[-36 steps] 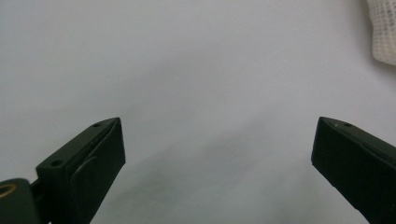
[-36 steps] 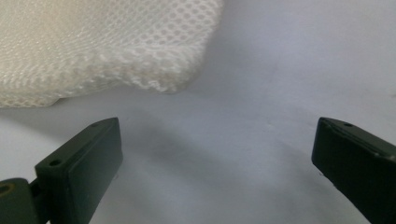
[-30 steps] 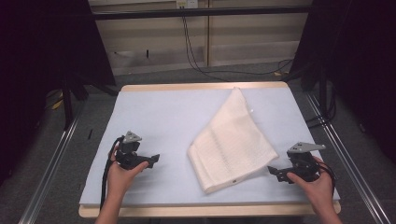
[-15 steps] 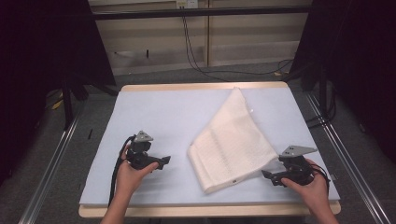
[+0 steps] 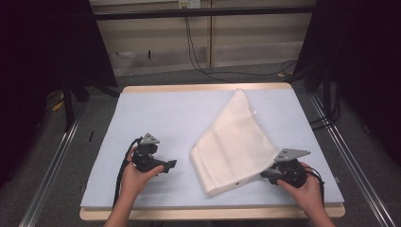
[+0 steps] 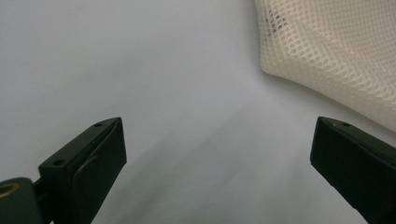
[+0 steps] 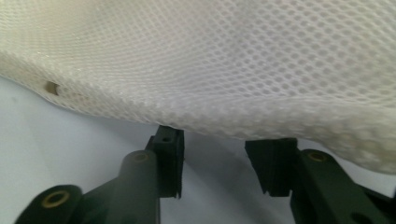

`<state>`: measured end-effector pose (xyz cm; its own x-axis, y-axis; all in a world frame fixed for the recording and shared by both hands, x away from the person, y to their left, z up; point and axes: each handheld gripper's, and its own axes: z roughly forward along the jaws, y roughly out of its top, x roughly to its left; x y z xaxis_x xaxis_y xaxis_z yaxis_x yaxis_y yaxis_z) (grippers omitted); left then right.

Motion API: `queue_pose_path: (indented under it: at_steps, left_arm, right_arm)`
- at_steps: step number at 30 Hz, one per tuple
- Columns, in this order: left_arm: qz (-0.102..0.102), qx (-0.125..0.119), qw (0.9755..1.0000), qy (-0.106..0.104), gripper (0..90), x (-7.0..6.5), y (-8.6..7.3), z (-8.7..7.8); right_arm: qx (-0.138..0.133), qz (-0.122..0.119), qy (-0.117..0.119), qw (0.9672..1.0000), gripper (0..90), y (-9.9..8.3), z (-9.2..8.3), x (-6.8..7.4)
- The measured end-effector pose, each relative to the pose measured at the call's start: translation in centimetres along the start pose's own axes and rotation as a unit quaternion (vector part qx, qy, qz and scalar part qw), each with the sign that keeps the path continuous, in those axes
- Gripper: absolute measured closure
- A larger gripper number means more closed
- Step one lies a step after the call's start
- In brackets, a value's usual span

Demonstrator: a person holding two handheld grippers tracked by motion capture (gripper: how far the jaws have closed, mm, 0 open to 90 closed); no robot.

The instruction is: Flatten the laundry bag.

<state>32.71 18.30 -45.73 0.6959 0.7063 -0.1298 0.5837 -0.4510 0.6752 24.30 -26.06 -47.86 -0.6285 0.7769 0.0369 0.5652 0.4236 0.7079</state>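
so my right fingers (image 7: 212, 161) have just been closing at the cloth's (image 5: 236, 142) near corner, no pinch yet; left fingers (image 6: 215, 158) spread wide beside it. folding all remains.

There is one white mesh cloth (image 5: 236, 142) on one counter (image 5: 156, 113). Two grippers are here, one left gripper (image 5: 170, 165) and one right gripper (image 5: 265, 174).
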Motion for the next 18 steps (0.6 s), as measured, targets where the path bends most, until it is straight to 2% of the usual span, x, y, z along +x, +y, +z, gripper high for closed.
queue_pose_path:
  at_steps: [1,2,4,6,12,13,14,15,16,18]
  left_arm:
    - [0.000,0.000,1.0000,-0.004,3.9,-0.1,0.0,0.1]
    - [0.000,0.000,1.0000,-0.004,3.9,-0.1,0.0,0.1]
    - [0.007,0.003,0.9998,-0.017,4.0,-0.7,0.3,0.1]
    - [0.012,-0.001,0.9996,-0.024,4.3,-1.1,0.6,0.2]
    - [0.028,-0.003,0.9983,-0.052,4.4,-3.0,1.2,0.5]
    - [0.035,0.000,0.9979,-0.055,4.5,-3.2,1.3,0.6]
    - [0.030,-0.003,0.9976,-0.062,4.6,-3.5,1.4,0.8]
    - [0.037,0.002,0.9973,-0.064,4.6,-3.7,1.4,1.0]
    - [0.037,0.002,0.9974,-0.062,4.6,-3.9,1.4,1.1]
    - [0.042,0.010,0.9967,-0.068,4.6,-4.2,1.4,1.3]
  right_arm:
    - [-0.003,-0.001,0.001,1.0000,63.8,0.1,0.0,0.1]
    - [-0.003,-0.001,0.001,1.0000,63.8,0.1,0.0,0.1]
    - [-0.011,-0.009,0.017,0.9998,71.6,0.1,0.1,0.4]
    - [-0.013,-0.012,0.021,0.9996,76.4,0.2,0.1,0.6]
    - [-0.031,-0.009,0.038,0.9988,83.3,0.2,0.2,0.8]
    - [-0.031,-0.006,0.040,0.9987,83.4,0.3,0.1,0.8]
    - [-0.032,-0.005,0.043,0.9986,82.2,0.3,0.2,0.9]
    - [-0.033,0.001,0.043,0.9985,77.2,0.3,0.2,0.9]
    - [-0.031,0.011,0.046,0.9984,70.1,0.2,0.2,1.0]
    - [-0.033,0.021,0.041,0.9984,66.9,0.2,0.1,1.2]
